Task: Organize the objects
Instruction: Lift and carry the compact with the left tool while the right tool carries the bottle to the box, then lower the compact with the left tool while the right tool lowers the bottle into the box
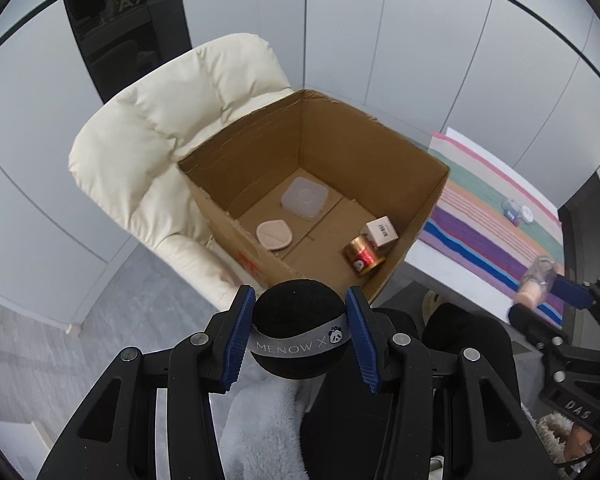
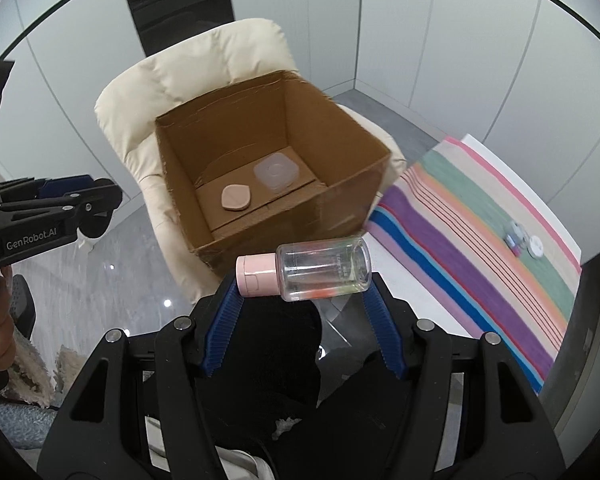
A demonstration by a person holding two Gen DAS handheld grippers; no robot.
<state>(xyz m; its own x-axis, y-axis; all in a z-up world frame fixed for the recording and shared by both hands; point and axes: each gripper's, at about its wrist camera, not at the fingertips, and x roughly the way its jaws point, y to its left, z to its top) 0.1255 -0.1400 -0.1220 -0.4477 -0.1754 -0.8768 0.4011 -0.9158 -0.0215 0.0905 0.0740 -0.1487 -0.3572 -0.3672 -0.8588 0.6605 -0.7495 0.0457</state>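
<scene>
Our left hand-held gripper [image 1: 300, 330] clamps a black puff [image 1: 298, 320]; our right hand-held gripper [image 2: 302, 280] pinches a clear bottle [image 2: 324, 268] sideways. Just ahead and below both sits the open cardboard box [image 1: 420, 216]. We should carry each past the near rim before letting go.

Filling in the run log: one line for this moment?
left gripper: shut on black puff | right gripper: shut on clear bottle | both short of cardboard box

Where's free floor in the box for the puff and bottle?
Cardboard box: bare floor in the middle, between beige pad and gold tin. Crowded at the right wall: tin beside small carton. White lidded container fills the far corner.
</scene>
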